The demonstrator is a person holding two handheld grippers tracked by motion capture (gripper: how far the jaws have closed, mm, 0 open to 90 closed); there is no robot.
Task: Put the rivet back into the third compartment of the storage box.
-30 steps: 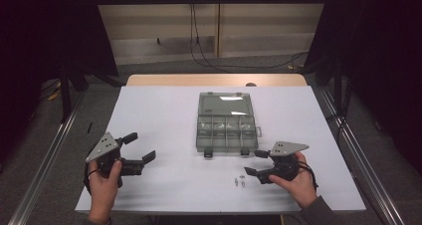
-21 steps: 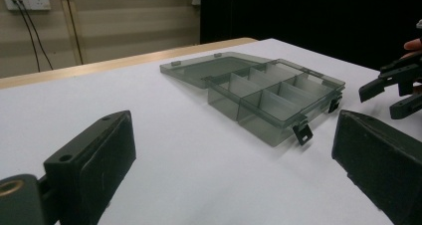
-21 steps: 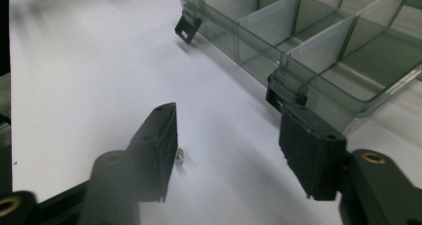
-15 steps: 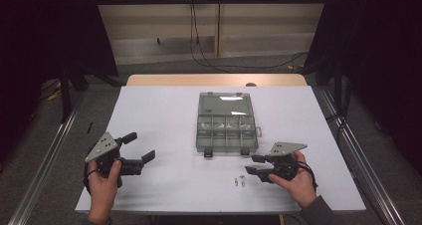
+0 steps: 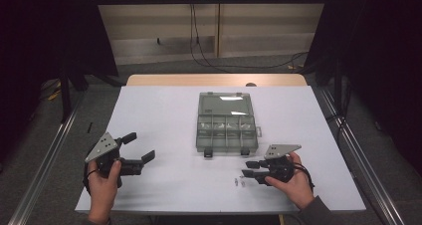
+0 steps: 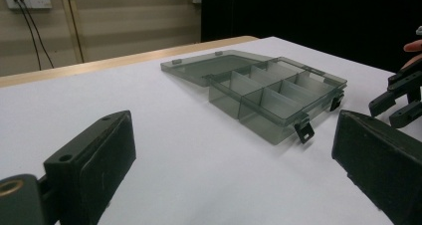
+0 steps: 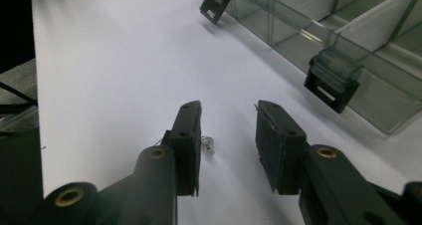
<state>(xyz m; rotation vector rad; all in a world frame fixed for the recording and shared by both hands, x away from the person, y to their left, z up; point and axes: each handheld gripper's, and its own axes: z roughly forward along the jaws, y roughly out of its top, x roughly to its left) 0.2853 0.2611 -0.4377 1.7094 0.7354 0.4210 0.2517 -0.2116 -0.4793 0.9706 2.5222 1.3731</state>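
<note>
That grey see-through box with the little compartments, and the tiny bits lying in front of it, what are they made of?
The smoky grey compartment box looks like glossy translucent plastic: its dividers and the table show through its walls, and its open lid reflects the lights. The small silvery pieces glint like metal, perhaps screws, but they are too small to tell.

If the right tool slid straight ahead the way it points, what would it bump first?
Probably the small silvery metal screws on the white table. The right tool, its jaws just closing on nothing, points left at them. One glints beside its jaw. Depth is hard to judge.
</note>
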